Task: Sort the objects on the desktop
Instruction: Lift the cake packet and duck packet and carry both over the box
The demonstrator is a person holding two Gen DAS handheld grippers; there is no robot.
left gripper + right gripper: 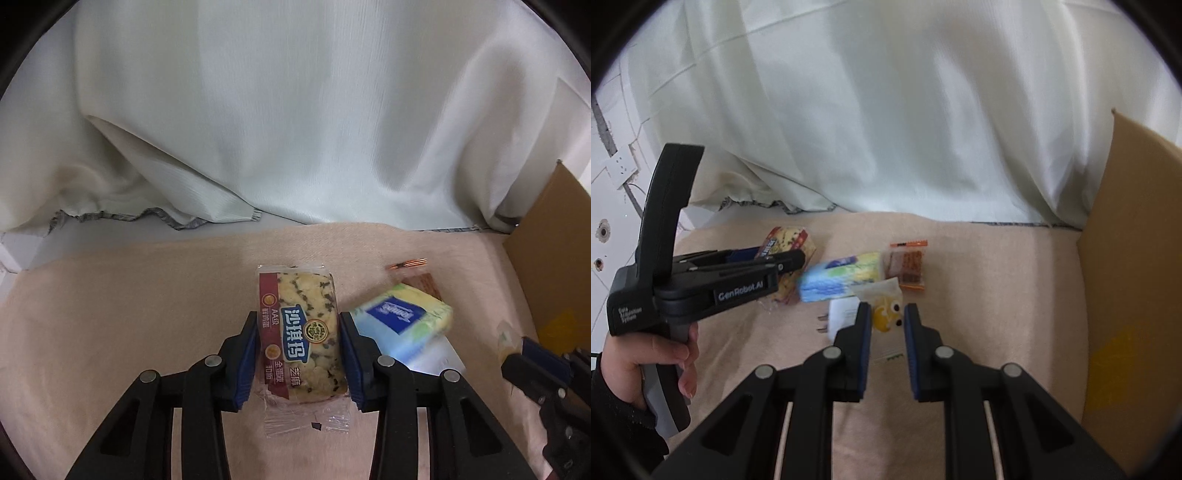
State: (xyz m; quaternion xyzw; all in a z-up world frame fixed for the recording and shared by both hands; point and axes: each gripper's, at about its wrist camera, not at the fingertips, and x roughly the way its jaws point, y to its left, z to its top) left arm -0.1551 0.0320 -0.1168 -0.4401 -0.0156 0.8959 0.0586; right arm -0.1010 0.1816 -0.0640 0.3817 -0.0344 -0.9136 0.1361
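Note:
My left gripper (298, 354) is shut on a wrapped sesame snack cake (299, 332) with blue Chinese lettering, its pads pressing both long sides. The cake also shows in the right wrist view (786, 240), held in the left gripper (790, 258). My right gripper (886, 325) stands narrowly open around a clear packet with a yellow googly-eyed figure (886, 314); whether the pads touch it I cannot tell. A blue-and-yellow tissue pack (842, 280) (402, 317) lies between the two grippers. A white charger plug (842, 314) lies under the tissue pack's near edge.
A packet of brown snacks with an orange strip (910, 267) (424, 284) lies behind the tissue pack. A cardboard box wall (1126, 277) (546, 266) stands at the right. The beige cloth (997, 295) covers the table. A white curtain (295, 110) hangs behind.

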